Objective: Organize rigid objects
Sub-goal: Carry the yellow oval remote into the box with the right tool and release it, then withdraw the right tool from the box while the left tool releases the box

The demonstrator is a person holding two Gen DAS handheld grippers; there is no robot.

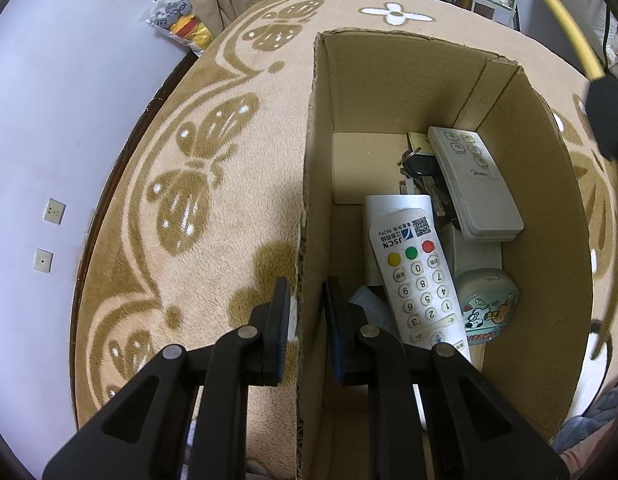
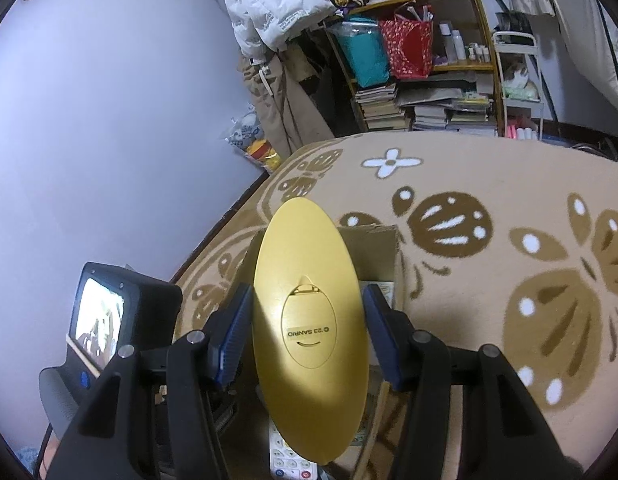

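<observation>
Left wrist view: the left tool [image 1: 305, 316] straddles the near left wall of the cardboard box [image 1: 529, 208], one finger outside and one inside. A small gap shows on each side, so I cannot tell whether it pinches the wall or only brackets it. Inside the box, at centre right of the frame, I count two remotes: a white keypad remote [image 1: 419, 276] and a grey remote [image 1: 475, 184]. There is also one bunch of keys [image 1: 423, 170], one small round cartoon-printed case [image 1: 487, 306], and some white items beneath that I cannot identify. The box sits on a butterfly-patterned blanket [image 1: 197, 184].

Right wrist view: the right tool [image 2: 309, 332] carries one yellow oval object [image 2: 309, 320], back side up with a battery-style cover. Its two fingers sit at the object's edges and seem clamped on it. Part of the box and a remote show below it, so it hangs above the box.

The step in hand looks like dropping this last item in. Next it needs lowering into the free space at the left of the box, then spreading the fingers while the left tool steadies the wall.
</observation>
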